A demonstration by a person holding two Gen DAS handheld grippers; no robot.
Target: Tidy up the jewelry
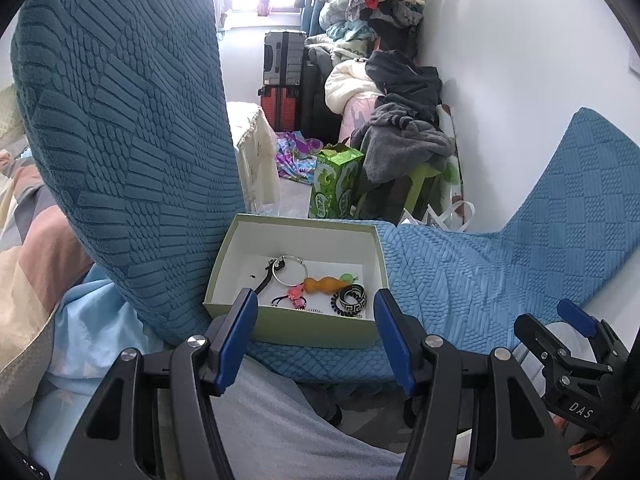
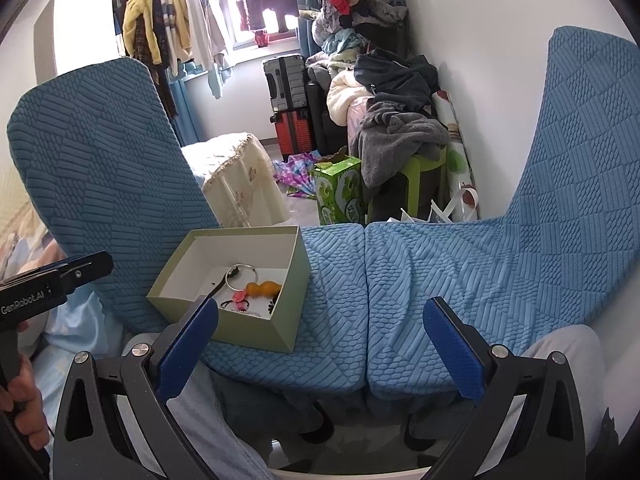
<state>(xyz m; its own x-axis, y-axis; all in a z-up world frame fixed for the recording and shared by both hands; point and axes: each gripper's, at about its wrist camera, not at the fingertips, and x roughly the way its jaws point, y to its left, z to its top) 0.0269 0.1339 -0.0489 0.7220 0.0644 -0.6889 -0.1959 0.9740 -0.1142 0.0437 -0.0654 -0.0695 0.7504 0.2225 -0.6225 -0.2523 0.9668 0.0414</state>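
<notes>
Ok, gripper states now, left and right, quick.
Left gripper: open, holding nothing, aimed at the box of jewelry.
Right gripper: open wide, empty, over the blue cushion.

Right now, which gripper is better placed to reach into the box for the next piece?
Left. The left gripper is open and lined up straight at the box, its items framed between the fingers. The right gripper, also open, faces the bare chair seat.

Black left gripper (image 1: 314,312) and right gripper (image 2: 320,322), blue pads, silver screws
</notes>
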